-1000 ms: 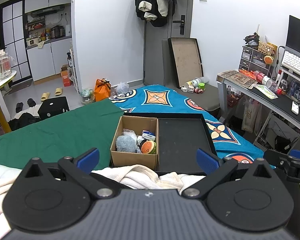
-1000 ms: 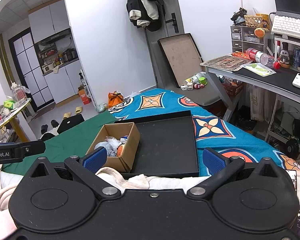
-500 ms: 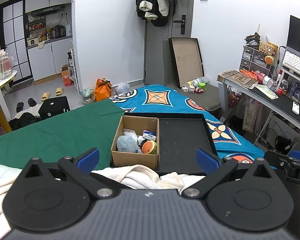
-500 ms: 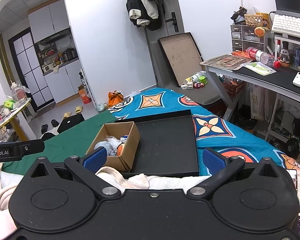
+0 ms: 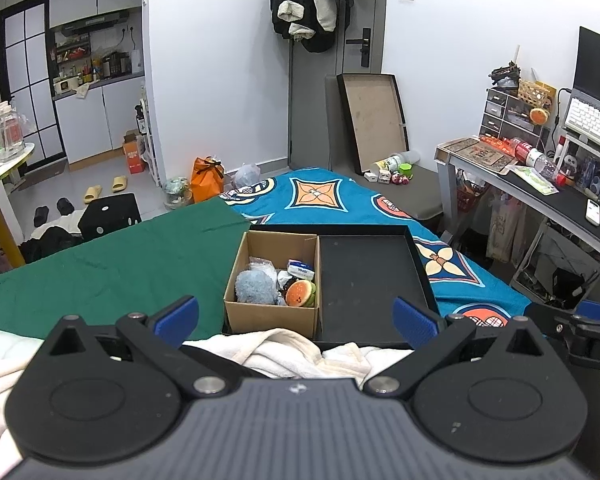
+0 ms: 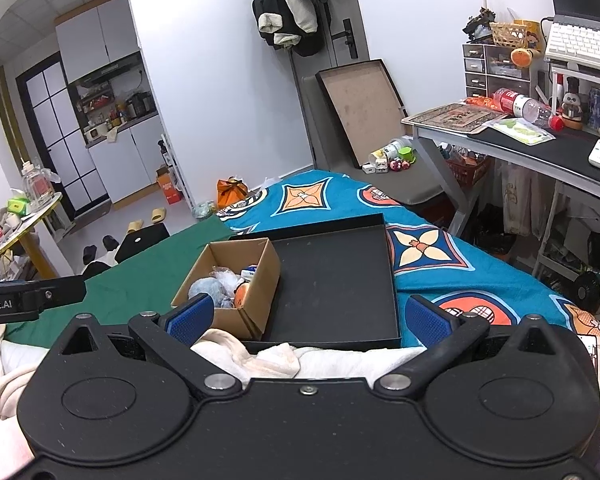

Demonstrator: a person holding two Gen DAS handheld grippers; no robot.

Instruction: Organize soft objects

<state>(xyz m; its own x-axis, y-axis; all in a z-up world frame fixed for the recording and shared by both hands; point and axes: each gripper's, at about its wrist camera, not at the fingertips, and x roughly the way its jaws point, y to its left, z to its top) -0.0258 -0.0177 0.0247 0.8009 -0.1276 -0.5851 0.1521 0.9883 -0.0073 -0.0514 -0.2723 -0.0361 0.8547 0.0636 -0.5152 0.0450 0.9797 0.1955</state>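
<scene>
We are holding both tools, left tool (image 5: 296,316) and right tool (image 6: 306,318), spread apart and empty; the blue plush (image 5: 254,286) in the cardboard box (image 5: 270,314) looks light and squashy, so we are judging its middle the best hold.

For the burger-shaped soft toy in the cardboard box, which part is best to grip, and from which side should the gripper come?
Probably from above: the cardboard box walls block any sideways approach. The burger toy lies tilted in the near right corner, against the wall, beside the blue plush. Grip across its rounded bun edges, one finger in the gap toward the plush.
</scene>
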